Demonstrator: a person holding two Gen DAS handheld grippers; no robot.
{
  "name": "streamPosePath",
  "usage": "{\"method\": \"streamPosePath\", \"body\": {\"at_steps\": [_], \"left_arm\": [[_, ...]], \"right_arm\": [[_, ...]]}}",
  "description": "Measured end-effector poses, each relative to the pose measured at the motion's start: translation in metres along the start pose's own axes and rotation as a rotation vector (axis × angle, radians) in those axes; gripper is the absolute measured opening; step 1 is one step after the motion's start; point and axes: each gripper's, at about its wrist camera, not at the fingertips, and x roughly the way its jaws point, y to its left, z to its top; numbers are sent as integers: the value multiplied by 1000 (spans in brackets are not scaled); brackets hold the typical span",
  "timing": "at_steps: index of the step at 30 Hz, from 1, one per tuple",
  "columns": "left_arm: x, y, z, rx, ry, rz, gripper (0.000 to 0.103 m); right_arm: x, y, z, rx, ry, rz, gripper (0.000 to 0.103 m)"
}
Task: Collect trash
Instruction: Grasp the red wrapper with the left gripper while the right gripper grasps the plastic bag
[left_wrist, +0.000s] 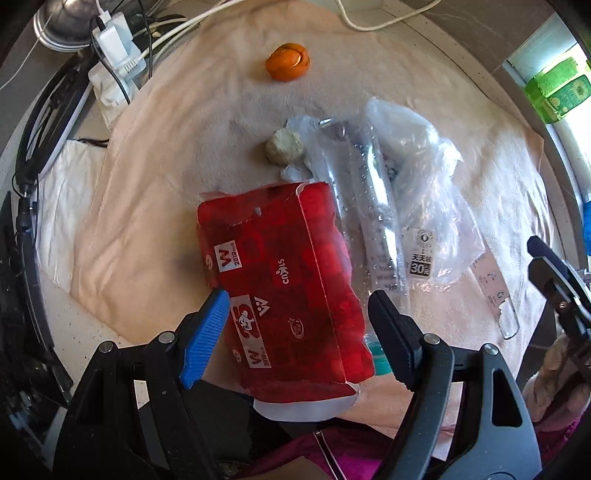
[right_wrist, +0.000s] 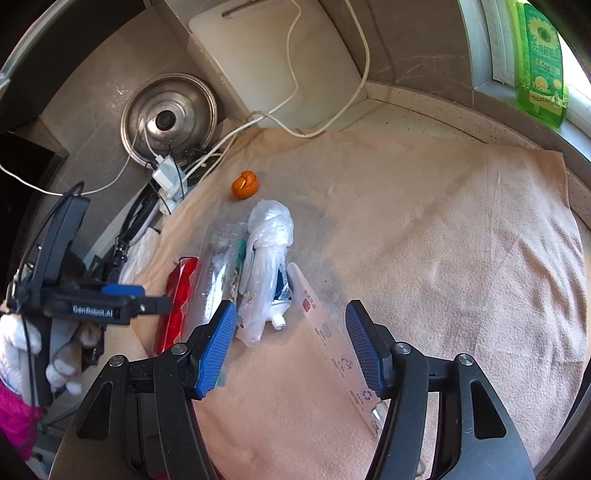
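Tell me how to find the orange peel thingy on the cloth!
Find the peach towel spread over the counter. The orange peel sits alone near its far edge, beyond the clear plastic bags. It is the only round, bright orange thing there.

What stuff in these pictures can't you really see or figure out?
- Red packet: in the left wrist view its near end is hidden behind the left gripper; in the right wrist view only its edge shows.
- Toothpaste tube: mostly wrapped in the clear plastic bag, right wrist view.
- Small beige lump: left wrist view, too small to tell what it is.
- Green bottle: top cut off by the picture edge.
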Motion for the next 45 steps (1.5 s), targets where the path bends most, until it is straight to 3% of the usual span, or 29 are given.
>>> {"method": "streamPosePath", "body": {"at_steps": [11, 13, 18, 27, 31, 34, 37, 40, 41, 43, 45], "left_arm": [[29, 36, -11, -88, 3, 34, 80], [35, 46, -13, -134, 12, -13, 87], [41, 63, -18, -240, -2, -174, 87], [34, 76, -22, -309, -75, -293, 54], [22, 69, -23, -303, -105, -333, 41], [13, 68, -20, -284, -122, -357, 34], [9, 56, -18, -251, -129, -367, 32], [12, 46, -19, -227, -124, -344, 27], [14, 43, -17, -222, -120, -340, 24], [16, 42, -17, -229, -118, -352, 20], [13, 39, -18, -211, -126, -346, 16]], "right_arm": [[24, 13, 21, 9, 37, 59, 61], [31, 13, 24, 21, 51, 73, 61], [52, 10, 35, 80, 92, 128, 61], [90, 5, 51, 158, 147, 160, 60], [101, 6, 54, 172, 168, 167, 54], [108, 4, 55, 181, 180, 163, 48], [113, 1, 55, 189, 187, 154, 44], [118, -1, 55, 187, 197, 134, 43], [120, 0, 55, 182, 199, 128, 40], [123, 1, 55, 167, 207, 110, 20], [123, 0, 54, 164, 204, 105, 16]]}}
